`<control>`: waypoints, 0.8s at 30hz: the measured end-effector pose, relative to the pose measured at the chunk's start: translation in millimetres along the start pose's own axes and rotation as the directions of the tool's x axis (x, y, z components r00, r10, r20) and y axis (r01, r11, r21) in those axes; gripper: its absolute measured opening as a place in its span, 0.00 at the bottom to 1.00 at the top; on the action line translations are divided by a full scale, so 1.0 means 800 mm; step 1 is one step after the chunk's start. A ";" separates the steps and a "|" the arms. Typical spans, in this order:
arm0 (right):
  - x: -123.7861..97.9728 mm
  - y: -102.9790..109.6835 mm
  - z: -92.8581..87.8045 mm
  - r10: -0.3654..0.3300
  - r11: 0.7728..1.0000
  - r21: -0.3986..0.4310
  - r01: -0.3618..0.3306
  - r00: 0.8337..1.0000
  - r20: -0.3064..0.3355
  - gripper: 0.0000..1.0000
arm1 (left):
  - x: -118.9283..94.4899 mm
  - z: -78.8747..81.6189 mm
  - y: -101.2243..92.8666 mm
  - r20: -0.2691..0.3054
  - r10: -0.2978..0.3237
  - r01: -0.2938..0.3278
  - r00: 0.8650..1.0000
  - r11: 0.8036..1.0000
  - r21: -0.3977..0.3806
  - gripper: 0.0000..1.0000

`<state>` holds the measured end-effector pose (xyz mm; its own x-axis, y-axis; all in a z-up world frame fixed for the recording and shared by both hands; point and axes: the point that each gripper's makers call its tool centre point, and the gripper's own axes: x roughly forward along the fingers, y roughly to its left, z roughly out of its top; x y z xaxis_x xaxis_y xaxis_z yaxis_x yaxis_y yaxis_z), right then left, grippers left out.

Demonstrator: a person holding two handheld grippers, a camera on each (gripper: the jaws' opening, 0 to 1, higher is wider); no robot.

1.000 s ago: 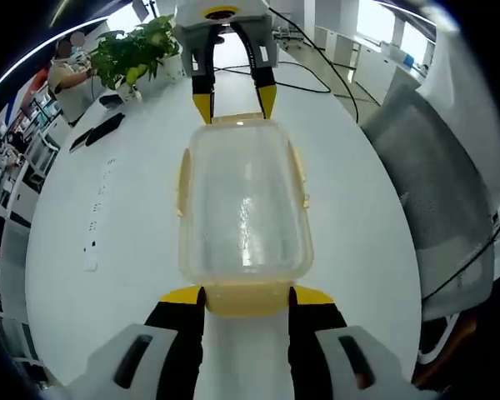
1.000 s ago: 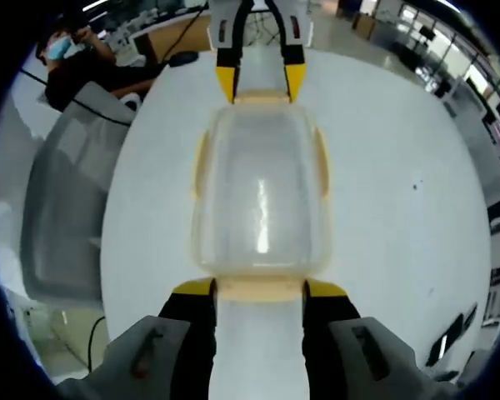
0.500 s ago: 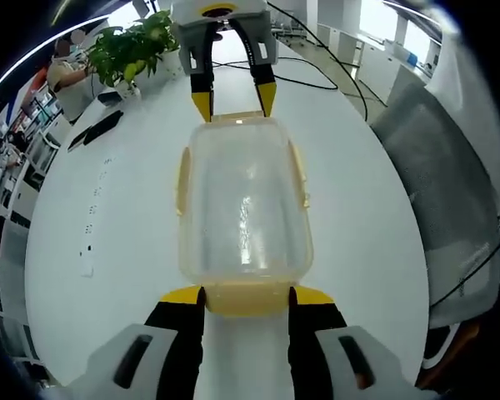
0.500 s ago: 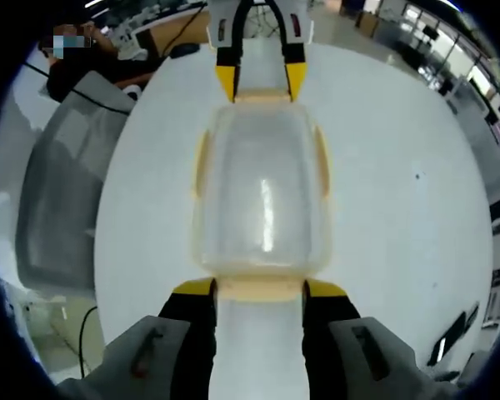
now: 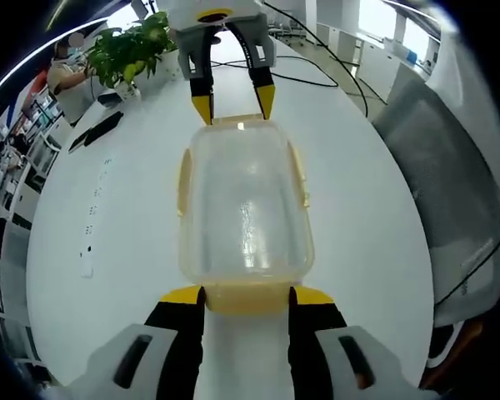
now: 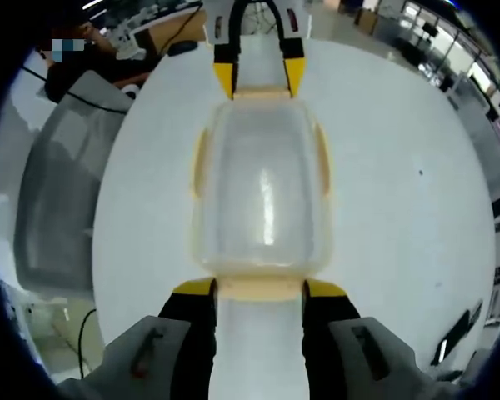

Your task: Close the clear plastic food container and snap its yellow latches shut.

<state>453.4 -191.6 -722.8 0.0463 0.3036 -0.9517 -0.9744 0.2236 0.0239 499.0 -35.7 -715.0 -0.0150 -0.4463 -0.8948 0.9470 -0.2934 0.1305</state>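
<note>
Clear plastic food container (image 5: 245, 212) is seen lying lid-on upon the white table (image 5: 108, 275), lengthwise between the two grippers. In the left gripper view, the left gripper (image 5: 245, 295) is found at the near end, its yellow-tipped jaws set narrowly either side of the near yellow latch (image 5: 247, 297), which is pressed between them. In the right gripper view the same arrangement is mirrored: the right gripper (image 6: 259, 288) is closed in on the latch at its own end of the container (image 6: 261, 196), the jaws touching that latch on both sides.

Further along, yellow side latches (image 5: 182, 182) are seen lying against the long walls of the container. At the far end in the left gripper view, the right gripper (image 5: 232, 102) is met, its yellow tips straddling the far latch; in the right gripper view the left gripper (image 6: 259, 78) is seen likewise at the far end.

Compared with the earlier frames, little has changed: the container has stayed in place and both grips are unaltered, only a slight drift of the views being noted.

Beyond the container, a potted plant (image 5: 129, 50), a black cable (image 5: 317, 71) and a seated person (image 5: 62, 71) are seen at the table's far edge, and a grey mesh chair (image 5: 454, 179) stands beside the table.
</note>
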 end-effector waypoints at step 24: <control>-0.002 0.000 -0.001 0.015 1.000 -0.013 -0.015 1.000 -0.009 0.37 | 0.000 0.003 -0.008 0.001 0.002 -0.002 1.000 1.000 0.005 0.34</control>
<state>453.5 -192.6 -721.5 0.0300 0.2989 -0.9538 -0.9778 0.2069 0.0342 492.4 -36.1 -714.8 -0.0129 -0.4477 -0.8941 0.9455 -0.2963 0.1347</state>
